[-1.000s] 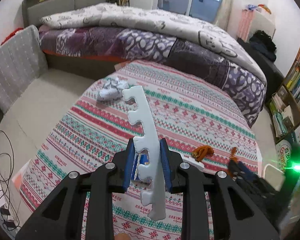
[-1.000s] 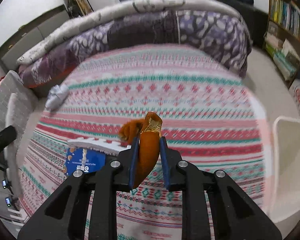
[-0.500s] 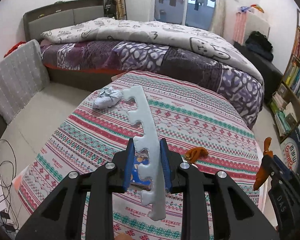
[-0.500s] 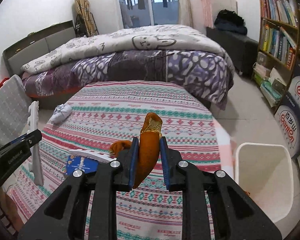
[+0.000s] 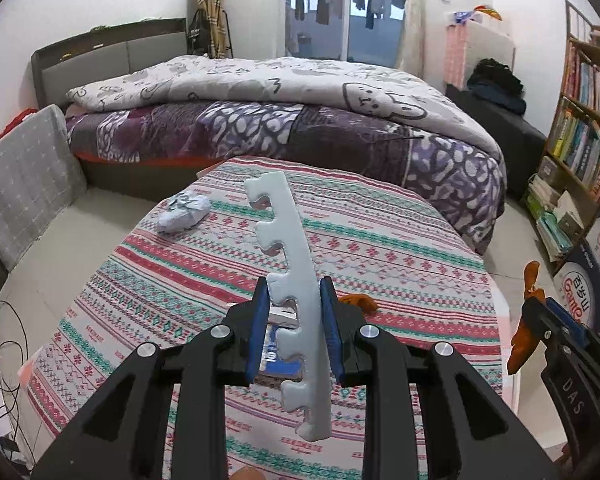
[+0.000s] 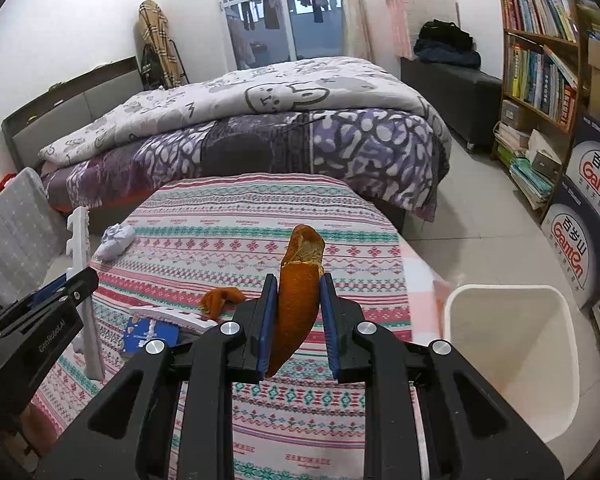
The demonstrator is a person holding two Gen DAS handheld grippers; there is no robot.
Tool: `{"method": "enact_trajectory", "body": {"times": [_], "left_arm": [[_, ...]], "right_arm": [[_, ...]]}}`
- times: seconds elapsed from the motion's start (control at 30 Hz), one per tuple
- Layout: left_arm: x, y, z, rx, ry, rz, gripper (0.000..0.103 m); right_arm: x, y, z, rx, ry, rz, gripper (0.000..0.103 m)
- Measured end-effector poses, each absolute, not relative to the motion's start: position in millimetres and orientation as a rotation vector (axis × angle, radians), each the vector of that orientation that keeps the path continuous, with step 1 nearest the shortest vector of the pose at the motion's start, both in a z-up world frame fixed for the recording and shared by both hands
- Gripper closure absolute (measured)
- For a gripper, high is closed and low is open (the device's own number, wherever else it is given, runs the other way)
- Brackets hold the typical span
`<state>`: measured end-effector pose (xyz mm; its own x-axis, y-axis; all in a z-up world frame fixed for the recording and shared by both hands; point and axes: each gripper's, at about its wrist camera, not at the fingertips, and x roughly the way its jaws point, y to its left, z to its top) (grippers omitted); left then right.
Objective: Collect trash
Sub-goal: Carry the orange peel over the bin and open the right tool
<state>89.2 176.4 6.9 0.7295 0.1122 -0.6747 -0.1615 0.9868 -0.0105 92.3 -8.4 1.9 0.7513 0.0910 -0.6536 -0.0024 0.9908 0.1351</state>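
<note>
The left tongs [image 5: 294,326] pinch a white notched foam strip [image 5: 290,276], its long axis running up and away over the striped surface [image 5: 400,248]. On that surface lie a crumpled paper ball [image 5: 184,213] near the far left edge and an orange peel scrap [image 5: 358,303] just right of the strip. The right tongs [image 6: 296,324] clamp an orange peel [image 6: 298,288], tip pointing up. A white bin [image 6: 512,356] stands open on the floor right of the surface; boxes [image 6: 584,216] beyond read "Ganten".
</note>
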Motion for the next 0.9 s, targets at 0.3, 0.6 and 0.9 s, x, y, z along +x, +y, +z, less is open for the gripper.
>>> {"method": "enact_trajectory", "body": {"times": [0.3,0.6,0.9], "left_arm": [[89.4,151.1,4.2,-0.055,0.746,0.108,0.077],[88.1,121.3,-2.4,-0.009,0.757,0.04,0.077],[76.1,81.6,-8.3,0.07,0.754,-0.051,0.077]], "right_arm": [[87.7,-40.8,3.0,0.144,0.723,-0.016,0.082],[89.1,-84.3,-5.4,0.19,0.781,-0.137,0.082],[81.9,-134.2,-12.2,0.246,0.822,-0.276,0.079]]}}
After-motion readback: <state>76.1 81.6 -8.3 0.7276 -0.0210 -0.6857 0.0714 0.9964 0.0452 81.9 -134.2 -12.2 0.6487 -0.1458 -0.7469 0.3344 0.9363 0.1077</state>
